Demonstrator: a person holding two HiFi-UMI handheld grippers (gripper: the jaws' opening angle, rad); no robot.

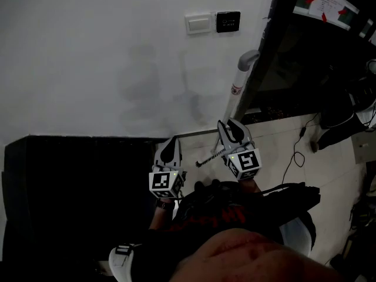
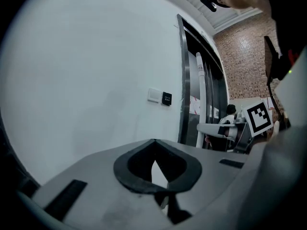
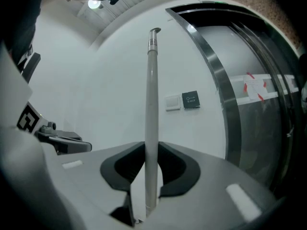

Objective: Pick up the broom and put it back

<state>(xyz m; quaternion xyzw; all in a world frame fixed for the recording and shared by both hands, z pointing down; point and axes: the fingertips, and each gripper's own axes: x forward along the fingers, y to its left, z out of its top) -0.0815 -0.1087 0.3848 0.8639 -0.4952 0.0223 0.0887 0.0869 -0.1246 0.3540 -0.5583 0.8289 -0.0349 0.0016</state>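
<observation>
The broom shows only as a long white handle [image 1: 237, 90] with a grey cap, standing nearly upright against the white wall beside the dark door frame. My right gripper [image 1: 230, 131] is shut on this handle low down; in the right gripper view the handle [image 3: 151, 104] runs up between the black pads [image 3: 175, 169]. The left gripper [image 1: 168, 149] hovers to the left of it, jaws together and empty, and the left gripper view shows just a thin slit of wall between its pads [image 2: 139, 169]. The handle [image 2: 199, 80] also shows in that view. The broom's head is hidden.
A white switch [image 1: 198, 23] and a black exit button [image 1: 227, 21] sit on the wall. The curved dark glass door frame [image 1: 267, 51] stands right of the handle. A black bench-like block [image 1: 70, 187] fills the left. A cable [image 1: 294, 151] trails over the tiled floor.
</observation>
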